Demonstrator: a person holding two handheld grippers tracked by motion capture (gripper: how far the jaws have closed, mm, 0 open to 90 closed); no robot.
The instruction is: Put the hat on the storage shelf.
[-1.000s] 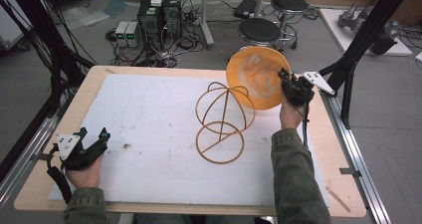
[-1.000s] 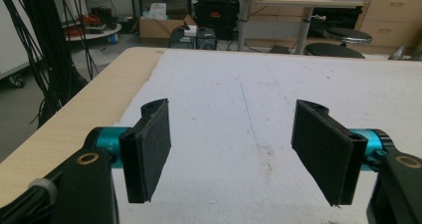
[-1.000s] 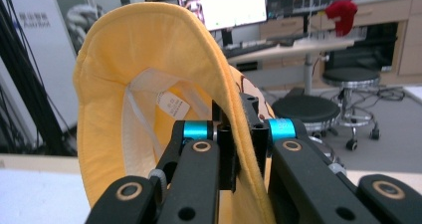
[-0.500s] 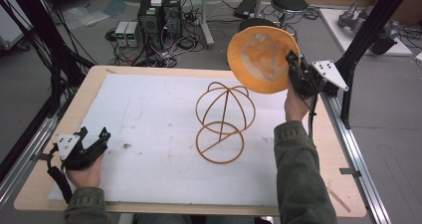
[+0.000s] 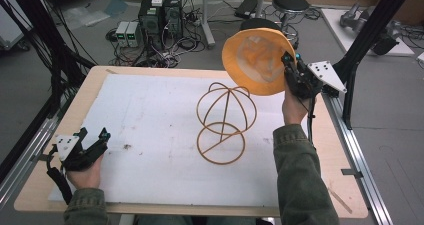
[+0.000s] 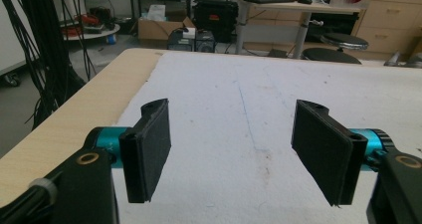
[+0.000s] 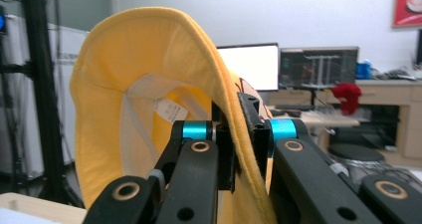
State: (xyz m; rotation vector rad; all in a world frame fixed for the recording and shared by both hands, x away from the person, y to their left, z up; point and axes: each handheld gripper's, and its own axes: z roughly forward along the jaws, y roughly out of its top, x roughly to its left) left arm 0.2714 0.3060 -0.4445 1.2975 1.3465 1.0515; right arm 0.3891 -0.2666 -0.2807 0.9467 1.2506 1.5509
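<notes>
even, soft indoor light; faint shadows; all views slightly grainy, mildly blurred.

Wooden worktop [image 5: 345, 160] under a white mat [image 5: 150, 135], faintly smudged. Beyond its far edge at 11 o'clock, grey boxes [image 5: 128, 33] and black computer towers [image 5: 161, 15] amid tangled cables. Black round stool [image 5: 291, 3] at 1 o'clock. In the right gripper view, two monitors [image 7: 318, 67] and a red cloth [image 7: 347, 95] on a desk.
</notes>
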